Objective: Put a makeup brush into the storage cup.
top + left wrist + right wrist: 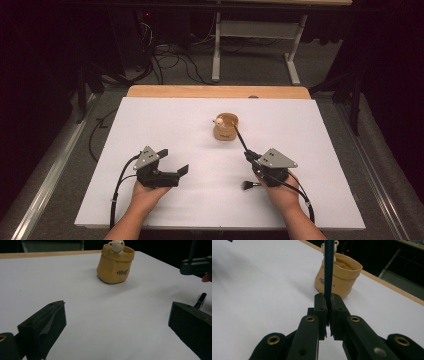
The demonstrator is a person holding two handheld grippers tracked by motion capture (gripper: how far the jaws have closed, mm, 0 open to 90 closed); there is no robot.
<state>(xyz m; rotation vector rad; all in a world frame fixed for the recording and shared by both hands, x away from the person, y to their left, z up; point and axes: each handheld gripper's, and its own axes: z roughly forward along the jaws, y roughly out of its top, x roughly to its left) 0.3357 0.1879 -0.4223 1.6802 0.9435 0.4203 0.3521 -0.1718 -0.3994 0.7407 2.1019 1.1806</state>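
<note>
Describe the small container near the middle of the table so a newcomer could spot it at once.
On the white table top, look just past its centre, ahead of the right gripper. There stands a tan pot shaped like a rolled-down paper bag, with dark lettering on its side. A small pale animal figure perched on its rim sets it apart.

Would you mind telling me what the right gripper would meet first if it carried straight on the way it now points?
Most likely the tan pot: the right gripper, shut on a thin dark stick, points at it, though depth is hard to judge.
</note>
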